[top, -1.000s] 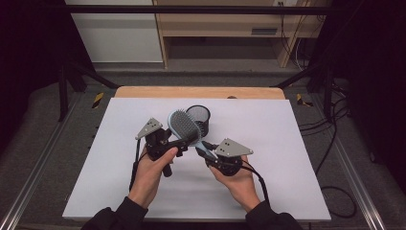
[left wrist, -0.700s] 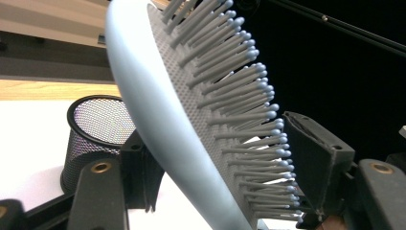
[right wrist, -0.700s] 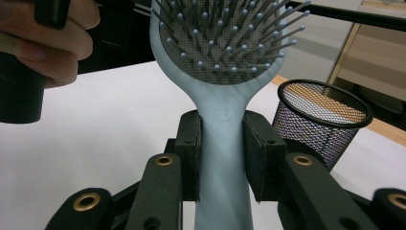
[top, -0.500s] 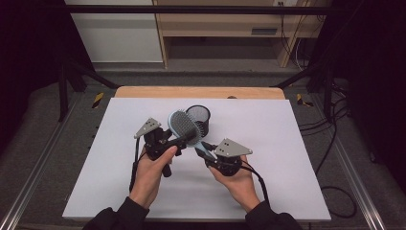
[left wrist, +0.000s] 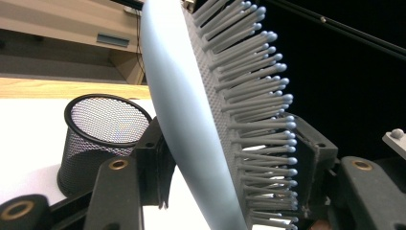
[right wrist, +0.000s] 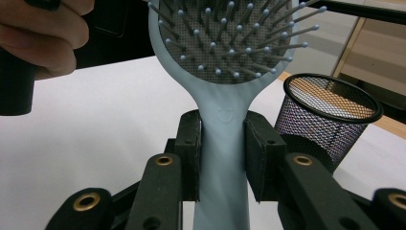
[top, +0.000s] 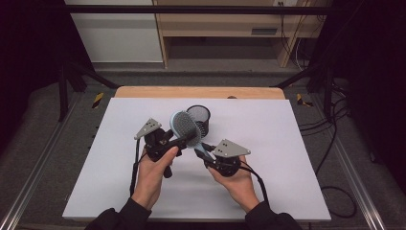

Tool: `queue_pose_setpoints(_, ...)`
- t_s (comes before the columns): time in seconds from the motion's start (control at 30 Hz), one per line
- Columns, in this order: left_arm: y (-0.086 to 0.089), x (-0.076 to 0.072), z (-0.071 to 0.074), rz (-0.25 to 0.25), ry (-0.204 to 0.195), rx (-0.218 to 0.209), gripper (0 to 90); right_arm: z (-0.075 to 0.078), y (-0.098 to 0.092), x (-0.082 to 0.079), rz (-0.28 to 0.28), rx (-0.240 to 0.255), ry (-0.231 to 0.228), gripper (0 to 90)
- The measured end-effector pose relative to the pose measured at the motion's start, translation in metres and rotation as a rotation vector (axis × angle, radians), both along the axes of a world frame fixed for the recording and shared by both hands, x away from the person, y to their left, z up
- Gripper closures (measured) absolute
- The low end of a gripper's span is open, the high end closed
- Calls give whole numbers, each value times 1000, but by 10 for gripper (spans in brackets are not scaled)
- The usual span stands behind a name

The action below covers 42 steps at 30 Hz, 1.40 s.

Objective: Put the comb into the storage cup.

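The right gripper (top: 207,152) squeezes the blue hairbrush (top: 186,128) by its handle above the white table (top: 287,158). The left gripper (top: 184,140) has just been closing around the brush head. Behind stands a black mesh cup (top: 199,116).

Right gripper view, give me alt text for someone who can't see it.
The right claw clamps the handle of a pale blue hairbrush, bristles facing the camera. A black mesh cup stands on the white table at right.
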State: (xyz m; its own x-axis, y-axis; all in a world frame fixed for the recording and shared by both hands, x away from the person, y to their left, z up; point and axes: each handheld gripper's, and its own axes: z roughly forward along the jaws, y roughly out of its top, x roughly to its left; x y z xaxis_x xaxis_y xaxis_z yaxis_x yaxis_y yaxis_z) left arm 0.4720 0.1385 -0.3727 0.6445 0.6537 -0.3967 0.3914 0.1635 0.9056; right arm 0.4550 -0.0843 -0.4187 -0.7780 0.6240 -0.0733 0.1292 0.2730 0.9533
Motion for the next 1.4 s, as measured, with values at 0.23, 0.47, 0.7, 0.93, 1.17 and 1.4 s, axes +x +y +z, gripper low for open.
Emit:
queue_pose_setpoints(0.23,-4,-2,1,-3,-14,2,465,-2,0,1,-5,-6,4,696)
queue_pose_setpoints(0.47,-5,-4,1,-13,-30,9,477,-2,0,1,-2,-4,10,696)
queue_pose_setpoints(0.7,-5,-4,1,-22,-35,16,486,-3,0,2,-1,-4,19,696)
queue_pose_setpoints(0.93,-7,-5,1,-30,-42,12,500,-4,0,2,-5,-12,22,696)
queue_pose_setpoints(1.17,-7,-5,1,-35,-41,6,507,-4,0,3,-4,-13,21,695)
queue_pose_setpoints(1.4,-7,-5,0,-41,-45,14,510,-5,0,3,0,-8,33,694)
